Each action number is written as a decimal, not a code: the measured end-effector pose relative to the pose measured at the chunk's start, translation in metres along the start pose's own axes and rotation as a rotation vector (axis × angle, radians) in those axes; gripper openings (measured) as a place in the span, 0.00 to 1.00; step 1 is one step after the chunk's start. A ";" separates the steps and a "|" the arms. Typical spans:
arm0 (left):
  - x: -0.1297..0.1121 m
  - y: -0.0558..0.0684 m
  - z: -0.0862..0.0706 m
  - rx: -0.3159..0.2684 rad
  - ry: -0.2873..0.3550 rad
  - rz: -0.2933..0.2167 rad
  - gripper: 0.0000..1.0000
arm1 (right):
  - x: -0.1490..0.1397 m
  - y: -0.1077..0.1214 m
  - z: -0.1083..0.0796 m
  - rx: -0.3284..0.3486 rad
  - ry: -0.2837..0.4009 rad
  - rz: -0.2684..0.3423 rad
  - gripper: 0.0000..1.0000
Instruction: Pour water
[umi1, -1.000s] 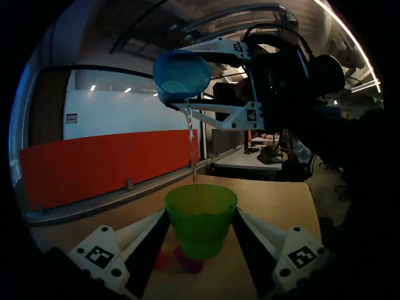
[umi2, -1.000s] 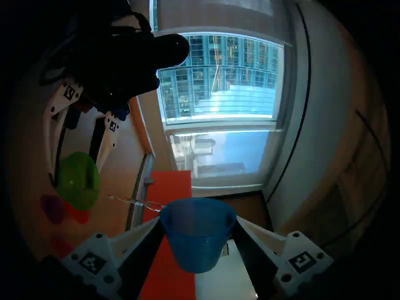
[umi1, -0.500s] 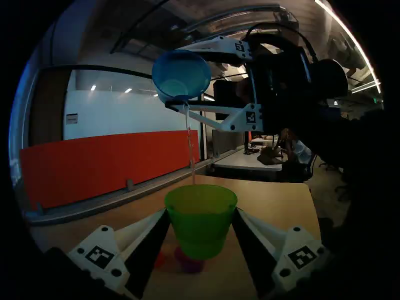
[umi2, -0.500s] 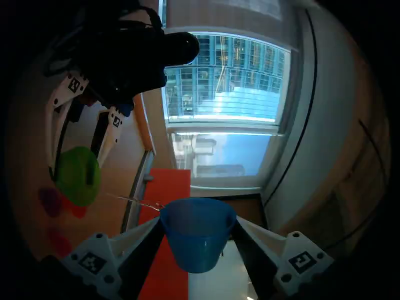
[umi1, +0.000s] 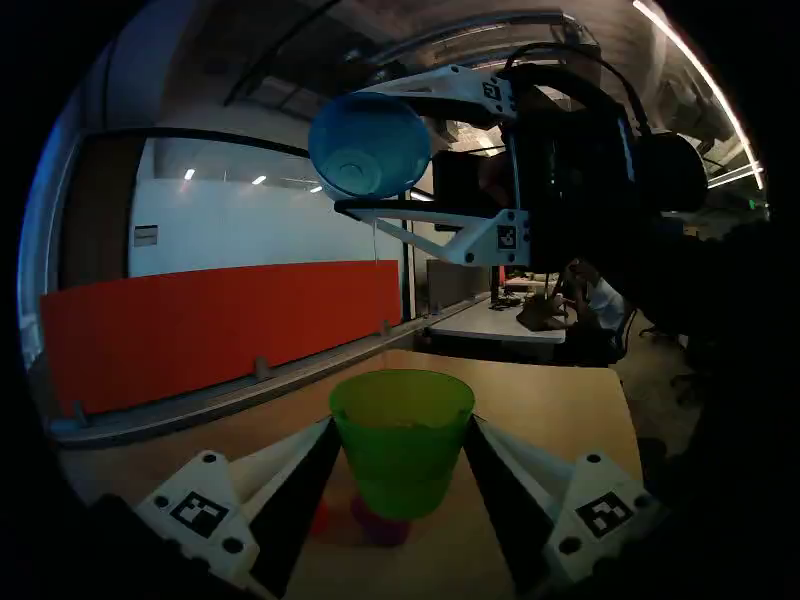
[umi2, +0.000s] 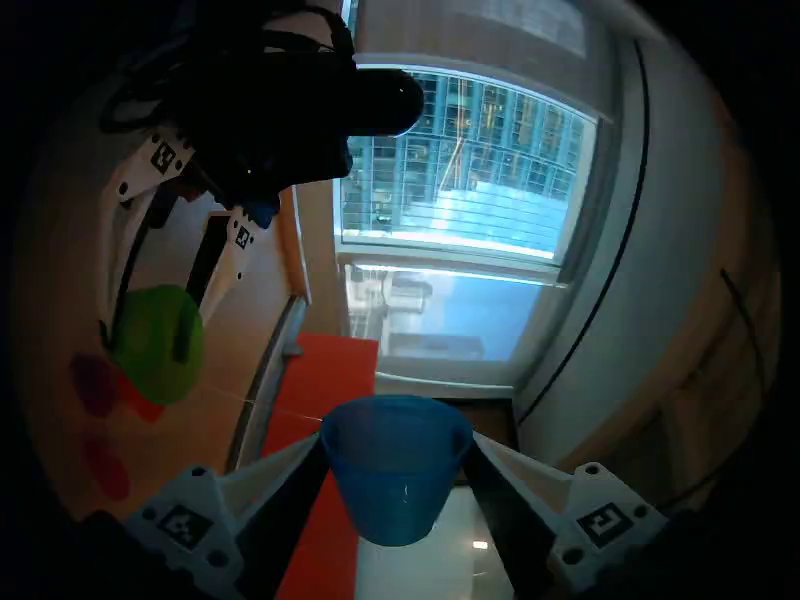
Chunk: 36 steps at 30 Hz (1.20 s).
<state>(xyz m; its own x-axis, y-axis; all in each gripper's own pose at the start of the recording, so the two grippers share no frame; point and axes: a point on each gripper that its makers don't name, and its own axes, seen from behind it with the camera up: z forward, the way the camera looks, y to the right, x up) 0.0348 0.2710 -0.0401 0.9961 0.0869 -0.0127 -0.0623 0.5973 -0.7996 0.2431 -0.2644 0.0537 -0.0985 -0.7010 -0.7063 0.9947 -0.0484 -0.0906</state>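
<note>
Far left in the left gripper view, a long orange wall panel (umi1: 200, 330) behind a pale wooden table (umi1: 545, 400). At centre, clamped upright between both fingers of the left gripper (umi1: 400, 430), a translucent green plastic cup (umi1: 402, 450). Above it, tipped on its side and pinched between both fingers of the right gripper (umi1: 343, 152), a translucent blue plastic cup (umi1: 370, 145), trailing a thin thread of water (umi1: 373, 238) from its rim. In the right gripper view, green cup low left, blue cup at centre.
</note>
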 end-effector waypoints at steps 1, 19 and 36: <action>0.000 0.000 0.000 0.000 0.001 0.000 0.84 | 0.000 0.001 0.000 -0.002 0.000 -0.007 0.91; 0.004 -0.002 0.000 0.006 0.010 -0.004 0.84 | 0.005 0.004 -0.002 -0.017 0.012 0.054 0.91; 0.006 -0.005 -0.003 0.016 0.011 0.001 0.84 | 0.013 -0.013 -0.016 0.034 0.054 0.653 0.91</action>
<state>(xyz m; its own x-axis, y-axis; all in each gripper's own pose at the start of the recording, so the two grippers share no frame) 0.0409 0.2664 -0.0375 0.9967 0.0787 -0.0203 -0.0643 0.6098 -0.7899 0.2282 -0.2611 0.0343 0.5257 -0.5572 -0.6428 0.8506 0.3519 0.3907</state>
